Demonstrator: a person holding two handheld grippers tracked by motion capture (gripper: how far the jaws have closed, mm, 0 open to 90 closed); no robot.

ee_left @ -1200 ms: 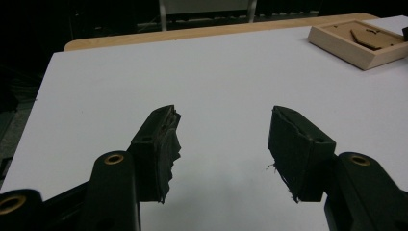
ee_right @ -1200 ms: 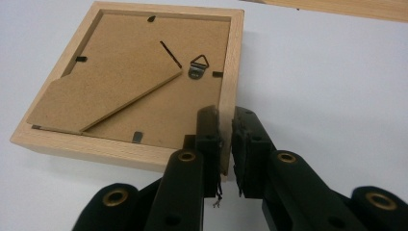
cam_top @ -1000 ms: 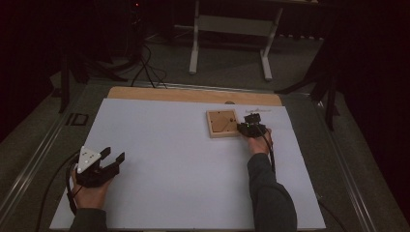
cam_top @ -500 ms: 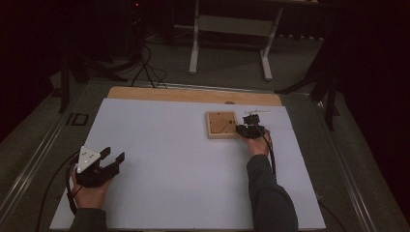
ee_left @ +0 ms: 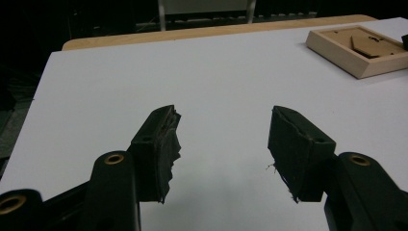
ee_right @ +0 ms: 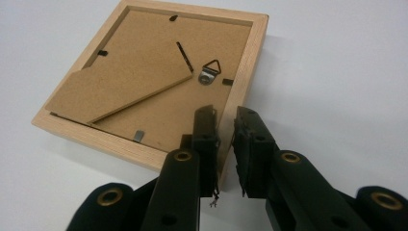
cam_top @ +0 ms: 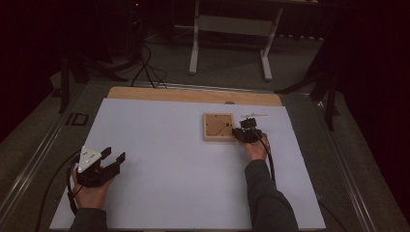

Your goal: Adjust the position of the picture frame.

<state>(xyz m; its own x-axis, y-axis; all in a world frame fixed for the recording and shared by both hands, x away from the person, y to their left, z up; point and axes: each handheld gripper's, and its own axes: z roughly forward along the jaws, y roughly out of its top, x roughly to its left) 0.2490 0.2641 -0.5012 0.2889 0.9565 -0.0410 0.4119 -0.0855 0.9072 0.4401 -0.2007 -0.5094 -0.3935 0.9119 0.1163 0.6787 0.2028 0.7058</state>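
Right claw point(ee_right: 225, 126) gripping frame point(ee_right: 144, 82) edge.
Jaws are closing on the face-down frame's near rail, apparently steadying it; left claw point(ee_left: 223, 144) is idling apart over bare worktop point(cam_top: 169, 145).

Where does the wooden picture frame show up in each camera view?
High view: picture frame right of centre on the white table, beside the right gripper.
Left gripper view: top right corner.
Right gripper view: upper left, face down, right rail between the jaws.
Shared landmark: its angled stand.
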